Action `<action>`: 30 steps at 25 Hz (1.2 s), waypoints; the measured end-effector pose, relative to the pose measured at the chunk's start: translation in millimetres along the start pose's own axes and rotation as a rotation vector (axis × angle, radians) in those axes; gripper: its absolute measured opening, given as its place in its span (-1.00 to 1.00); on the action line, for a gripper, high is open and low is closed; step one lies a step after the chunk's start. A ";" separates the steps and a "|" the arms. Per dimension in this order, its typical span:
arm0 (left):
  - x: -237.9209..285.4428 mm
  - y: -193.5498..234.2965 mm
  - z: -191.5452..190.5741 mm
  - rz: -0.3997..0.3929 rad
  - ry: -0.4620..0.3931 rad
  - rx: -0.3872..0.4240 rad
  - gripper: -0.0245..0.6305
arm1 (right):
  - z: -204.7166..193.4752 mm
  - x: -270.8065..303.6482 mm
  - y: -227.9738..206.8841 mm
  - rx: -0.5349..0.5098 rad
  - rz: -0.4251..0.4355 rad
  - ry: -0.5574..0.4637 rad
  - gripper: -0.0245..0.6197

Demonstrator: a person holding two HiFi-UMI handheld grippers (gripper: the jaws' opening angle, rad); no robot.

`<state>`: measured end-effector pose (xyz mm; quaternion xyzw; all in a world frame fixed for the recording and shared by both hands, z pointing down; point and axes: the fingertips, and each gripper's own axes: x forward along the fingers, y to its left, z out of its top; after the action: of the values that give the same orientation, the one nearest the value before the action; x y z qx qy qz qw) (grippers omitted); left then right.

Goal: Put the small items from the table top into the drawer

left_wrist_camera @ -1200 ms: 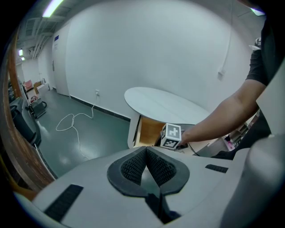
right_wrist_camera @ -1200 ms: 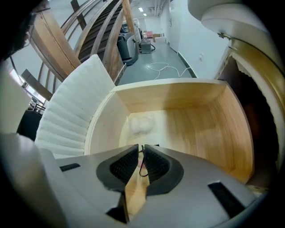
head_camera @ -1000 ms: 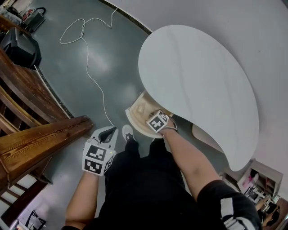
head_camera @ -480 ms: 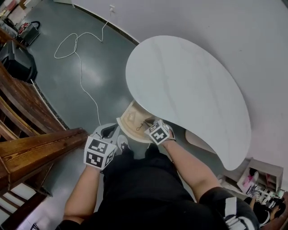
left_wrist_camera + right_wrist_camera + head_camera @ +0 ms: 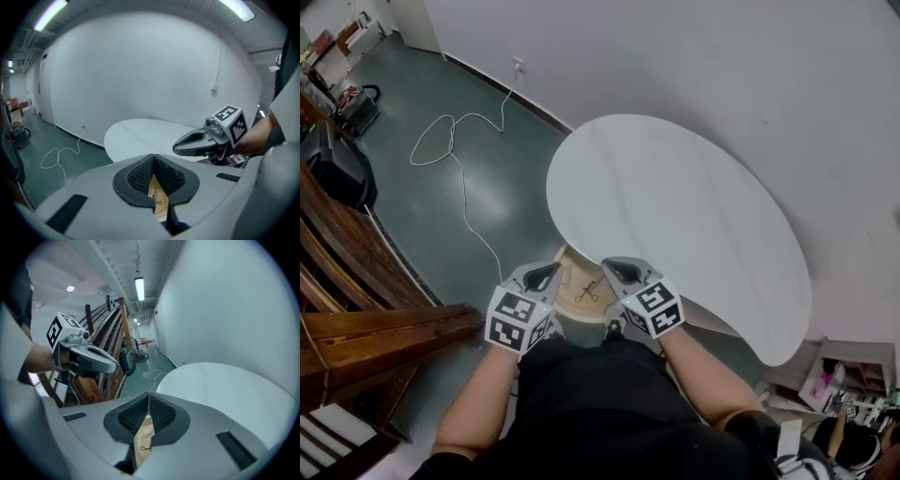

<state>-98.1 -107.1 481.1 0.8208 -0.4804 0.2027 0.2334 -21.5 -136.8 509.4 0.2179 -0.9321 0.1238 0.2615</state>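
The white curved table top point(image 5: 675, 216) is bare. Under its near edge a pale wooden drawer point(image 5: 575, 306) stands open, and a small dark wire item point(image 5: 588, 292) lies inside. My left gripper point(image 5: 542, 275) and right gripper point(image 5: 617, 270) hover side by side above the drawer, both shut and holding nothing. The right one's jaws have just been closing on nothing. In the left gripper view the left gripper point(image 5: 153, 157) has its pads together, with the drawer point(image 5: 157, 213) below and the right gripper point(image 5: 192, 143) beside it. The right gripper point(image 5: 149, 397) frames the drawer point(image 5: 143, 434).
A wooden staircase point(image 5: 366, 319) rises at the left. A white cable point(image 5: 450, 150) loops over the grey floor toward a wall socket. Dark equipment point(image 5: 337, 169) sits by the stairs. A small shelf unit point(image 5: 853, 366) stands at the lower right. The person's black-clad legs fill the bottom.
The right gripper has lifted up out of the drawer. The left gripper has risen and moved in beside it. The wire item now lies in the drawer in plain view.
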 end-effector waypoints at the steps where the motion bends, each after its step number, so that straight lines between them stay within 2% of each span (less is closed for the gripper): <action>1: 0.1 -2.1 6.7 -0.003 -0.014 0.005 -0.88 | 9.3 -9.1 -2.4 0.010 -0.008 -0.029 -0.89; 4: -1.1 -10.6 23.0 -0.016 -0.046 0.014 -0.88 | 27.5 -34.5 -7.6 0.043 -0.021 -0.099 -0.90; 9: -5.8 -22.8 38.3 -0.036 -0.076 0.023 -0.88 | 37.5 -66.2 -17.1 0.192 -0.004 -0.205 -0.90; 14: -4.8 -32.8 53.9 -0.040 -0.098 0.054 -0.88 | 38.5 -91.9 -28.2 0.192 -0.048 -0.250 -0.90; 20: -8.2 -42.9 63.3 -0.034 -0.112 0.075 -0.88 | 26.8 -109.9 -44.7 0.165 -0.102 -0.235 -0.90; 30: -6.5 -45.0 61.2 0.002 -0.111 0.060 -0.88 | 15.1 -118.1 -55.6 0.157 -0.110 -0.220 -0.90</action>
<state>-54.7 -118.6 419.4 0.8369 -0.4872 0.1712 0.1814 88.8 -150.4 439.4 0.3005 -0.9293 0.1571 0.1463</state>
